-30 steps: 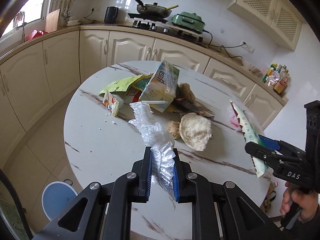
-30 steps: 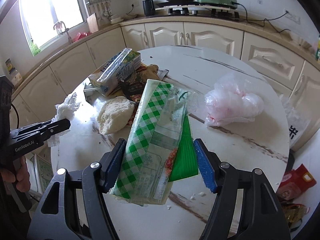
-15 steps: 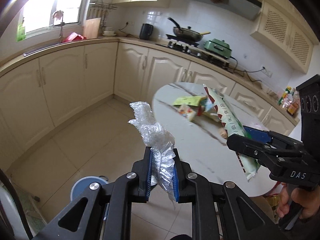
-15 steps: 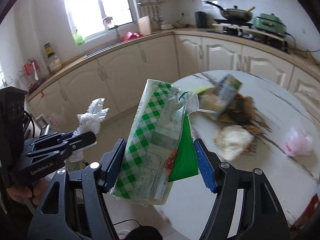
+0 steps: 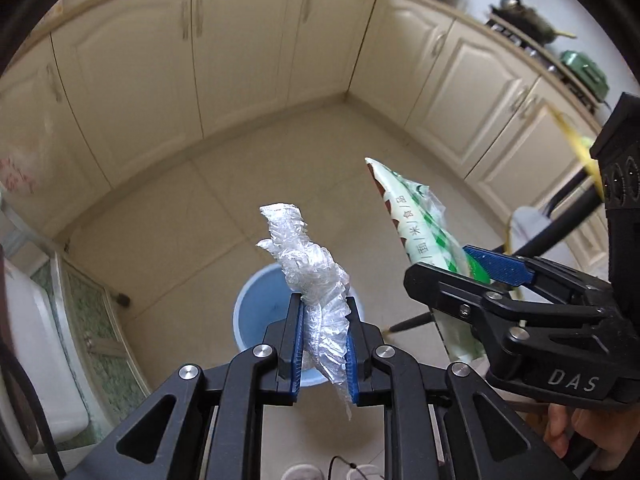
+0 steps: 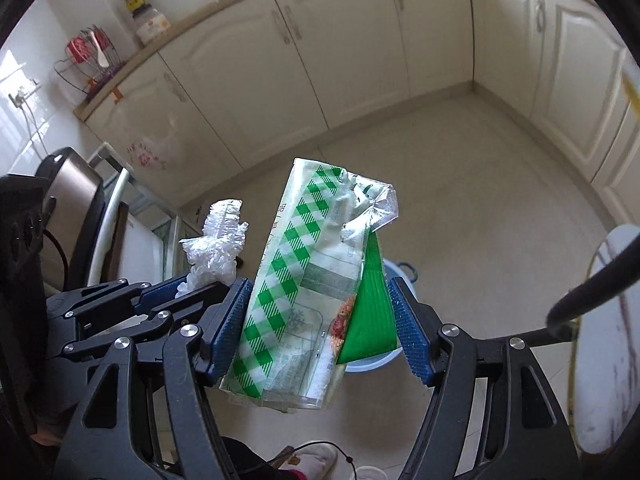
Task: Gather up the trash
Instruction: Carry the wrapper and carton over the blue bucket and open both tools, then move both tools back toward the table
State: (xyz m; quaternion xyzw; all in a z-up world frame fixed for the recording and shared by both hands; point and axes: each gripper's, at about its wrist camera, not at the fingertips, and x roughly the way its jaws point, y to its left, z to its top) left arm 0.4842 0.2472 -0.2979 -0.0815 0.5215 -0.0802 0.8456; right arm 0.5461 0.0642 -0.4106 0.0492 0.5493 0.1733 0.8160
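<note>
Crumpled clear wrap (image 5: pixel 316 280) stands clamped between the pads of the left gripper (image 5: pixel 323 350), pitched steeply down over the blue bin (image 5: pixel 256 312) on the floor. Just beside it, the right gripper (image 6: pixel 320 332), likewise angled down, pinches a green-checked wrapper (image 6: pixel 308 276) above the bin.

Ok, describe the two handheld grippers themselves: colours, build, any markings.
Both are black plastic frames of angular linkage arms joined by silver round-head screws. The left gripper and right gripper each carry blue textured pads on the fingers. The right gripper's body reads "DAS" in pale letters. A thin black cable trails below. No sleeve is visible.
</note>
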